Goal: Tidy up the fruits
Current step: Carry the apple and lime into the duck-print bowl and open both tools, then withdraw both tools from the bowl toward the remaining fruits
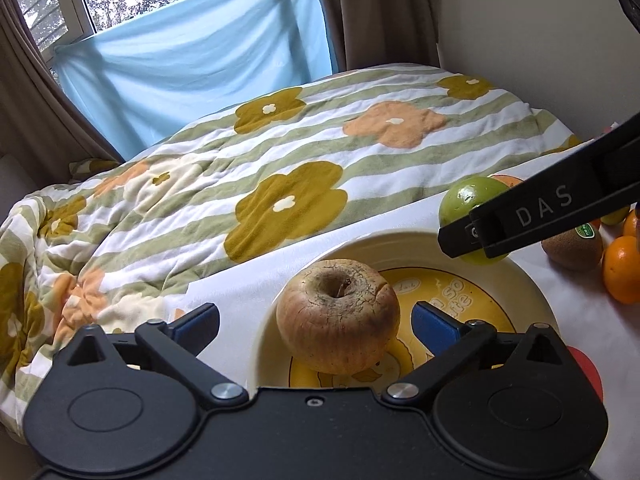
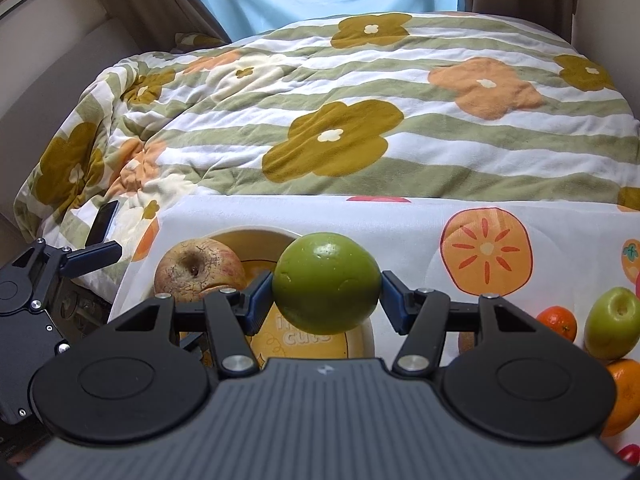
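Fruits are gathered on a worktop (image 1: 568, 328) draped in a white cloth printed with orange fruit, at the foot of a bed under a flowered, green-striped quilt (image 1: 280, 152).

Left wrist view: a cream round plate with a yellow printed centre (image 1: 492, 256) holds one wrinkled, reddish-tan apple (image 1: 338, 316), sitting upright with its stem hollow facing up. The left gripper (image 1: 316, 320) points steeply down at the plate, its blue-padded fingers (image 1: 434, 322) spread wide on either side of the apple, clear of its skin. The right gripper's black finger reaches in from the right, across a smooth round green apple (image 1: 464, 196) above the plate's far rim. To the right on the cloth lie a brown kiwi with a sticker (image 1: 572, 246) and an orange (image 1: 622, 274).

Right wrist view: the right gripper (image 2: 326, 286) tilts steeply downward with its blue-padded fingers (image 2: 256, 300) clamped on the green apple (image 2: 326, 284) from left and right, holding it above the plate (image 2: 368, 340). The wrinkled apple (image 2: 198, 268) lies in the plate to the left, hollow upward. At the left edge is the left gripper's body, one finger (image 2: 94, 254) pointing right. At the right are another green apple (image 2: 612, 322), a small mandarin (image 2: 558, 322) and an orange (image 2: 624, 396).
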`<act>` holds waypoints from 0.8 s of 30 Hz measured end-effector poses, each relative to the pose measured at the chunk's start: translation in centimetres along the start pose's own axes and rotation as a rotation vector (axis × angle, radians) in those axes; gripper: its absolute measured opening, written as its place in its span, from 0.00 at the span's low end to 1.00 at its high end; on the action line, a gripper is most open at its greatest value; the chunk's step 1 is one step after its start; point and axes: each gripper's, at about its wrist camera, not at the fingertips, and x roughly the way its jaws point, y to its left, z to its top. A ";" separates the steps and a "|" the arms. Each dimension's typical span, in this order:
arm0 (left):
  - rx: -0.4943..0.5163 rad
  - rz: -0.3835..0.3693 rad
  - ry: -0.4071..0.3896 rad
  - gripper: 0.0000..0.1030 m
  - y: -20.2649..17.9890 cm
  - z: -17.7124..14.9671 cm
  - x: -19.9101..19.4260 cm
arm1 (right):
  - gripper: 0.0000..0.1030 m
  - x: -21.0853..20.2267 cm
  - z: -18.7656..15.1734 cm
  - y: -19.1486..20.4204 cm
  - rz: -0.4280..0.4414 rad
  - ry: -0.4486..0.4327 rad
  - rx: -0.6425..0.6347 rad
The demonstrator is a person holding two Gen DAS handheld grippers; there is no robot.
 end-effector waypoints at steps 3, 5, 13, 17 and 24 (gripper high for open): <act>-0.007 0.012 0.023 1.00 0.2 -0.6 0.0 | 0.70 0.4 -0.4 0.5 0.015 0.005 -0.088; -0.027 0.029 0.025 1.00 0.4 -1.2 -0.4 | 0.70 0.8 -0.9 1.2 0.019 0.006 -0.181; -0.071 0.050 0.063 1.00 0.8 -3.5 -1.4 | 0.70 2.3 -2.5 3.0 0.068 -0.001 -0.423; -0.089 0.058 0.069 1.00 1.2 -3.8 -1.6 | 0.79 2.2 -2.7 3.5 0.060 -0.031 -0.444; -0.135 0.053 0.068 1.00 1.8 -3.9 -2.3 | 0.98 0.9 -3.1 3.8 0.016 -0.070 -0.475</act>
